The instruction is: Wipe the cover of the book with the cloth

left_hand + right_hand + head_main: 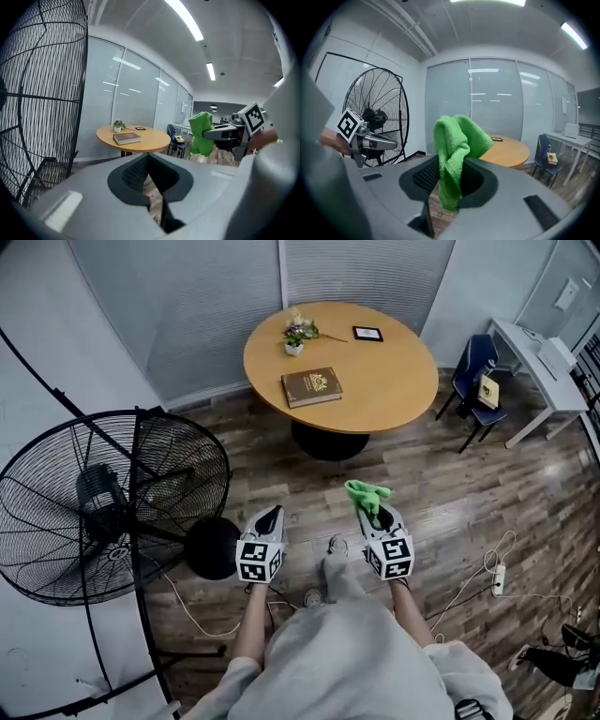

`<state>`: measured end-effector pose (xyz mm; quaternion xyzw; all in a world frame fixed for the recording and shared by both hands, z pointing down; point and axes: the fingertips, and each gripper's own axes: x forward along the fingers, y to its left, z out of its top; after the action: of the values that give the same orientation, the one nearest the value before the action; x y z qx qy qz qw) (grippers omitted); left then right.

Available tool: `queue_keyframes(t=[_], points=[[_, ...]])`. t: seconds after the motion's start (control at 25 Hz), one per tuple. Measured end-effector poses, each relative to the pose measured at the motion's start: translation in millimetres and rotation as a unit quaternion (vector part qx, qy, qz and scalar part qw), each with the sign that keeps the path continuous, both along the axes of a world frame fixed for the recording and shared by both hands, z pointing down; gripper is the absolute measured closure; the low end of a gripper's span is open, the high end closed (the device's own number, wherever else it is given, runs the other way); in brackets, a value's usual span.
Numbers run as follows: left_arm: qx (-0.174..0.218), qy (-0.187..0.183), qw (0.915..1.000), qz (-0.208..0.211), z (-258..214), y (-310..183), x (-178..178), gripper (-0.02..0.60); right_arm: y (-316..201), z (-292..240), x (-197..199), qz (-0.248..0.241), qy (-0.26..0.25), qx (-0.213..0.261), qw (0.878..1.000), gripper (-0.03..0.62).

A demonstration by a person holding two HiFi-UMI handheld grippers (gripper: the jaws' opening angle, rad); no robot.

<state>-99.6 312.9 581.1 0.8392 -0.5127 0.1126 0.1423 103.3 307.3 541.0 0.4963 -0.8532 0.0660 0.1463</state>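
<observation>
A brown book (311, 387) lies flat on the round wooden table (394, 381) ahead of me; the left gripper view also shows the book (127, 138). My right gripper (372, 509) is shut on a green cloth (367, 493), held over the floor well short of the table. The cloth (454, 154) sticks up bunched between the jaws. My left gripper (268, 520) is shut and empty, level with the right one. From the left gripper view the cloth (201, 132) hangs at the right.
A large black floor fan (103, 493) stands close on my left. On the table are a small potted plant (295, 337) and a dark picture frame (367, 333). A blue chair (476, 376) and white desk (539, 371) stand at the right. Cables and a power strip (498, 577) lie on the floor.
</observation>
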Motion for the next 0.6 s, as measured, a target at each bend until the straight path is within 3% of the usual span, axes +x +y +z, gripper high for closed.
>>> queue_keyframes(t=[0.6], points=[[-0.010,-0.005,0.9999,-0.007,12,-65,14,0.572,-71,14,12,-0.006,-0.009,-0.007,1.000,0.486]])
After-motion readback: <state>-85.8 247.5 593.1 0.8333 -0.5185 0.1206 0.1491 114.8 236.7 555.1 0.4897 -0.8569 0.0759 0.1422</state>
